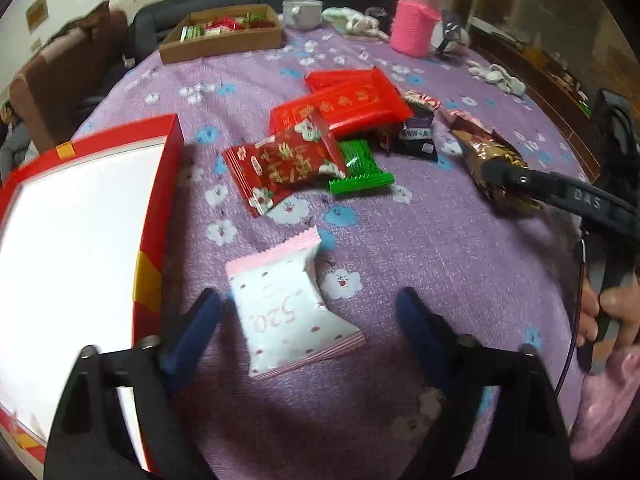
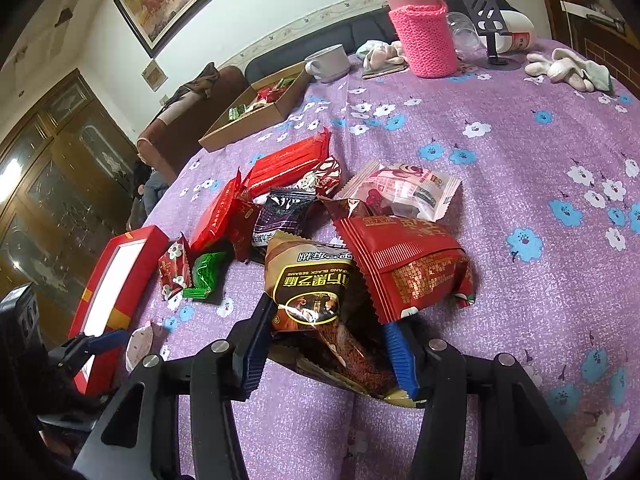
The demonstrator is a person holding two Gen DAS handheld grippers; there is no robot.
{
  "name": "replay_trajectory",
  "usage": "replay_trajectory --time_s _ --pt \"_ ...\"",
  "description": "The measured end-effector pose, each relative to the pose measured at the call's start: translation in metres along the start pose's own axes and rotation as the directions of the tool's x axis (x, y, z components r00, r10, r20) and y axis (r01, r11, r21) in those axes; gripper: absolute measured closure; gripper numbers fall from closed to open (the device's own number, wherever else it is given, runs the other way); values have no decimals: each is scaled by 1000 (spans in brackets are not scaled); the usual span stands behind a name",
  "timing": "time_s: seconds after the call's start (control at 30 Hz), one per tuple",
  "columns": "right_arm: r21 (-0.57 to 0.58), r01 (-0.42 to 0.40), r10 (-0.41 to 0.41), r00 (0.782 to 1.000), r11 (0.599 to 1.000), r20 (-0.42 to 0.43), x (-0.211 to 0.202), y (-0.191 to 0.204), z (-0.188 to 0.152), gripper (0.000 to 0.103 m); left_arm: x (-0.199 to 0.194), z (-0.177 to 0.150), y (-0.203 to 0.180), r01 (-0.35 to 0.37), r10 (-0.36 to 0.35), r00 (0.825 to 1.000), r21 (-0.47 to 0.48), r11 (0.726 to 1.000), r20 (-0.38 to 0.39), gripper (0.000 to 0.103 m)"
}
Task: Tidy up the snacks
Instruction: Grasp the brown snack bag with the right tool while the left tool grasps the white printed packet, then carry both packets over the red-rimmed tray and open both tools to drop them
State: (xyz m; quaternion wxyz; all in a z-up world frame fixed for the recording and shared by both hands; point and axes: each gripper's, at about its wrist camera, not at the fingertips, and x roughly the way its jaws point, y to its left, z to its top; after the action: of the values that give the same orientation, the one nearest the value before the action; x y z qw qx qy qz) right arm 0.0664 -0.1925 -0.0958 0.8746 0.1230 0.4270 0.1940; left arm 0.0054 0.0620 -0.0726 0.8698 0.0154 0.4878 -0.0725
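Observation:
My left gripper [image 1: 308, 316] is open, its blue fingers on either side of a white and pink "520" snack packet [image 1: 286, 306] lying on the purple cloth. A red box with a white inside [image 1: 80, 248] lies just left of it. My right gripper [image 2: 330, 344] has its jaws around a brown black-sesame packet [image 2: 316, 292]; it also shows in the left wrist view [image 1: 494, 168]. A red packet [image 2: 404, 264] lies partly over the brown one. A pile of red, green and dark packets [image 1: 320, 136] lies mid-table.
A brown cardboard tray [image 1: 224, 36] with several snacks stands at the far side. A white cup [image 1: 302, 12], a pink knitted bottle sleeve [image 1: 414, 26], crumpled cloths [image 1: 498, 76] and a phone stand [image 2: 494, 36] sit along the far edge. A pink-white packet [image 2: 404, 190] lies right of the pile.

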Motion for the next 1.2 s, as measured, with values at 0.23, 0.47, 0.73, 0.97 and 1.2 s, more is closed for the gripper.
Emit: replay_trajectory --time_s 0.23,0.47,0.73,0.97,1.2 --pt "-1 2 -2 1000 1000 -2 0 0 0 49 -3 -5 7 -82 82 995 -2 997 53 58" --pt "-62 6 -6 1000 998 0 1 11 -3 52 -11 -10 15 -97 97 989 0 995 116 83" --pt "-77 -80 79 997 994 -19 4 18 -5 57 -20 -12 17 -16 16 987 -6 1000 159 87" --pt "-79 -128 126 992 989 -26 5 24 -6 58 -39 -17 9 45 -44 972 -1 999 229 87" --pt "-123 -211 212 977 970 -6 -2 43 -9 59 -69 -22 17 60 -55 950 -9 998 307 87"
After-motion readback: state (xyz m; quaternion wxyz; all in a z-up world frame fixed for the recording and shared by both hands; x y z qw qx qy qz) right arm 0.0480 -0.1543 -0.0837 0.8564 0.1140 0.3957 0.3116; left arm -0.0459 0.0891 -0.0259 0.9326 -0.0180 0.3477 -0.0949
